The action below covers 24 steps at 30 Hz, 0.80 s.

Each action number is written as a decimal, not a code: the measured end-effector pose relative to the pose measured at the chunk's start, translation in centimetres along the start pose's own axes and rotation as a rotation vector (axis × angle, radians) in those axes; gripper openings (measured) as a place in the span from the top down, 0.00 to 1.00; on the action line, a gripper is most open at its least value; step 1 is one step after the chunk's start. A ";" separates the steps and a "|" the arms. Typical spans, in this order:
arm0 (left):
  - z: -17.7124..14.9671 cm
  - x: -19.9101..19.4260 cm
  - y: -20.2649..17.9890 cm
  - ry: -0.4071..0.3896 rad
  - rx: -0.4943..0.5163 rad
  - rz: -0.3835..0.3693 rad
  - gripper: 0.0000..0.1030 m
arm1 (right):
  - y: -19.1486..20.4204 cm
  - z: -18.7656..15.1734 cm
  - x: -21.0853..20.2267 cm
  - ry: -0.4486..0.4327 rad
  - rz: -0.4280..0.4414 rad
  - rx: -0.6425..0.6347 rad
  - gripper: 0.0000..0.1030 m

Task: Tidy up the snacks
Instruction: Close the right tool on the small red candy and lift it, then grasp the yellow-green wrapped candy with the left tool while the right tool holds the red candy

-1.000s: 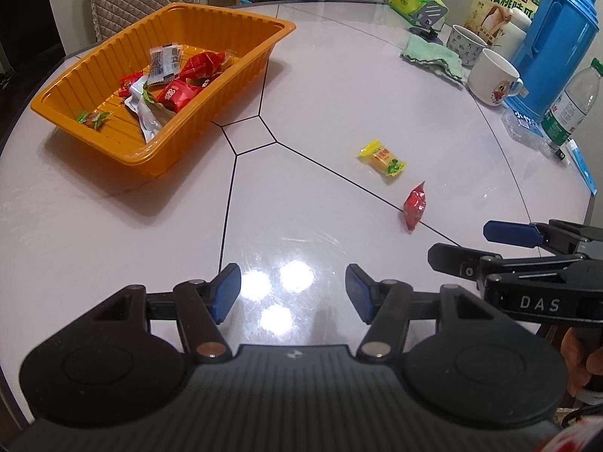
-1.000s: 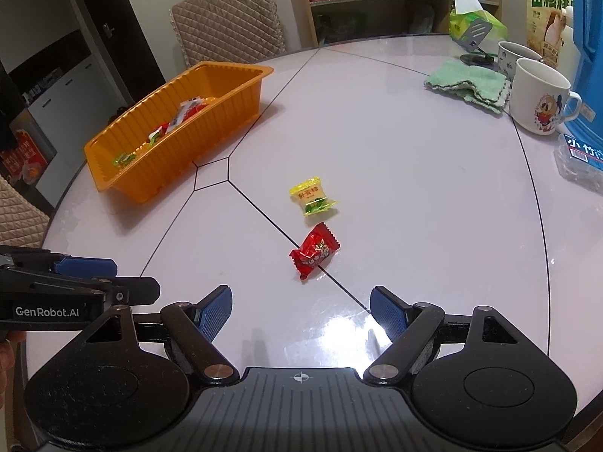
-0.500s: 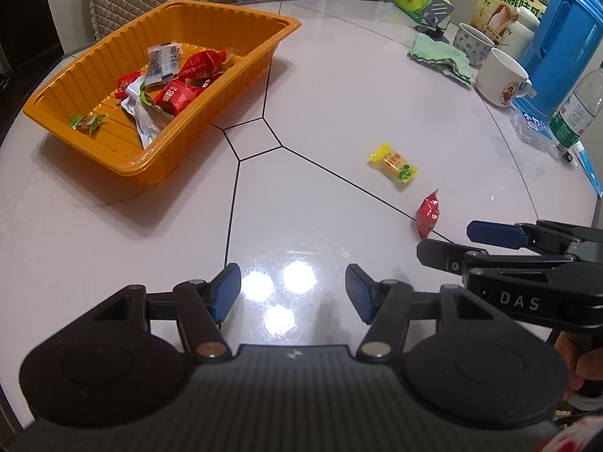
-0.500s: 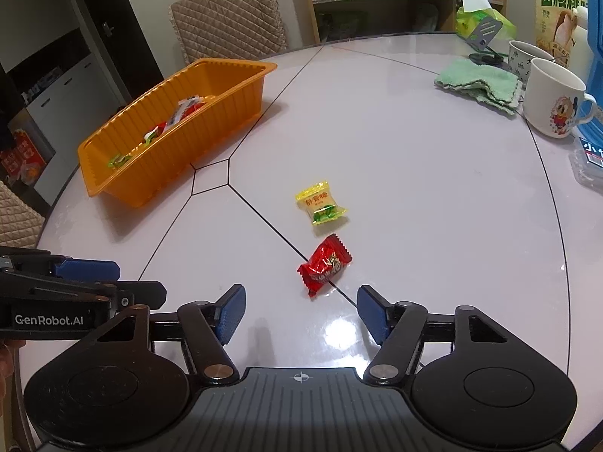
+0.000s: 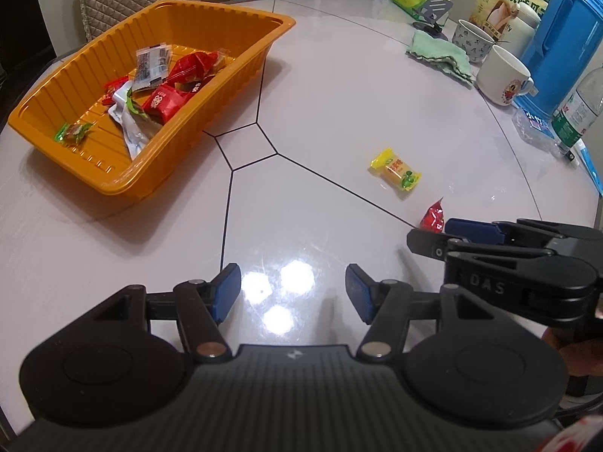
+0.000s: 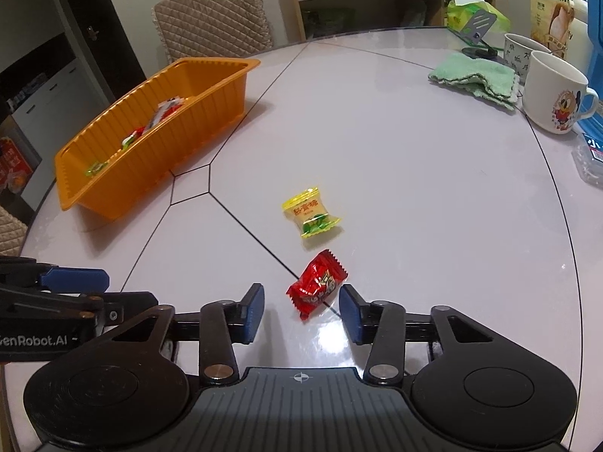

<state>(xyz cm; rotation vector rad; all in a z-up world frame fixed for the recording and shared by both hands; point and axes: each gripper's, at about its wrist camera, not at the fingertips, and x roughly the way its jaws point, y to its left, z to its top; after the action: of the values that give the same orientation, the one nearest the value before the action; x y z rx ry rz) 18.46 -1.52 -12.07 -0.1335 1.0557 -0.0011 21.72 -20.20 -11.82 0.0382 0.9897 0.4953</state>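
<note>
Bracketing the red candy [image 6: 318, 285], your right gripper [image 6: 301, 308] fingers gape, apparently untouching; close, then carry to the orange tray [image 6: 211, 113].

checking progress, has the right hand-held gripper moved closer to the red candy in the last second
Yes. In the right wrist view the right hand-held gripper has advanced toward the red candy, which lies on the table seam and now sits between its open fingers, not yet gripped.

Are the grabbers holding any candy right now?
No. The left gripper is open over bare table. The right gripper is open around the red candy, its fingers not closed on it.
</note>
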 end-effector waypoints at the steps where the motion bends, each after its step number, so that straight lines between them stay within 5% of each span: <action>1: 0.1 0.1 -0.1 0.000 0.003 -0.002 0.44 | 0.0 0.0 0.2 0.002 -0.008 -0.002 0.61; 13: 1.3 1.2 -0.8 -0.003 0.037 -0.024 0.44 | -0.5 0.3 0.6 -0.013 -0.031 -0.021 0.79; 24: 3.3 2.8 -3.7 -0.032 0.085 -0.077 0.44 | -4.1 1.7 -0.9 -0.058 -0.054 0.056 0.79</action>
<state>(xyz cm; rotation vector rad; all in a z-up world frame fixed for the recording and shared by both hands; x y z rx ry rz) 22.94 -5.00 -12.52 -0.0966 1.0161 -0.1128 24.24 -23.86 -11.21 0.0758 0.9449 0.4144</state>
